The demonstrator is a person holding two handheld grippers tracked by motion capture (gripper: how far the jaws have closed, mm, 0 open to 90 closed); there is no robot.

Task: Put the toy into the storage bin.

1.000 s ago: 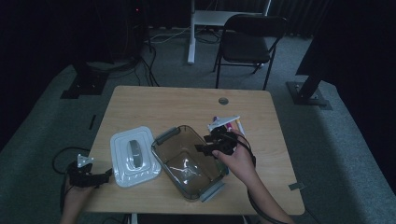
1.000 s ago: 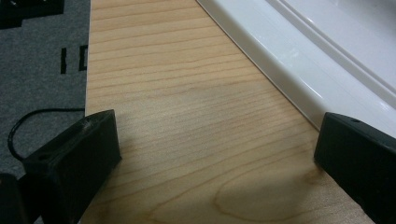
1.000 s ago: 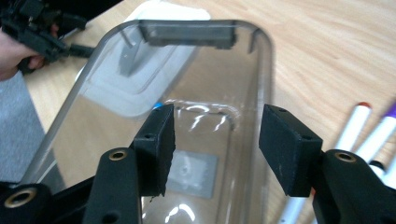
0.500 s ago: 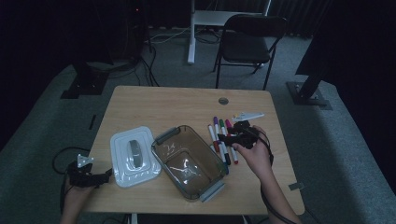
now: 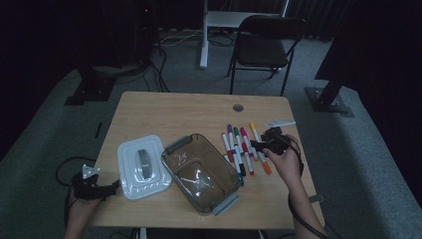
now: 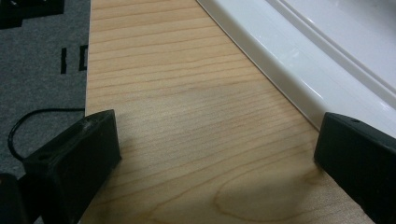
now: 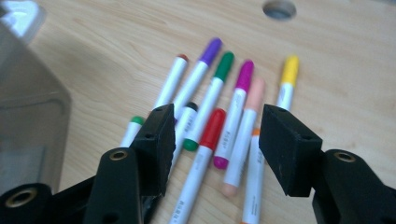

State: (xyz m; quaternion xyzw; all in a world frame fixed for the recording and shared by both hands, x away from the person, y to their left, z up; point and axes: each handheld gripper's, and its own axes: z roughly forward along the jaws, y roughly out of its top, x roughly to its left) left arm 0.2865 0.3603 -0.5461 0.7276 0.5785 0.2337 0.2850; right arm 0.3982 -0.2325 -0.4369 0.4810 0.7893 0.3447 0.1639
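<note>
Right gripper (image 7: 212,140): fingers (image 7: 156,140) parted, grasping nothing, poised just above the markers (image 7: 219,121) on the desk (image 5: 189,109). A second ago it hung over the empty clear container (image 5: 201,172); now beside it, likely fetching the next marker.

Left gripper (image 6: 210,154): fingers released, resting near the white lid (image 6: 327,60), unmoved.

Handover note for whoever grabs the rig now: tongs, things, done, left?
Right tongs: open, empty, over the markers.
Left tongs: open, empty, at the table's near left edge beside the white lid.
Markers lie loose on the table right of the clear container, which sits open, lid off beside it.
Done: no marker is in the container.
Left, likely: pick up markers, put them in the container, fit the lid.
</note>
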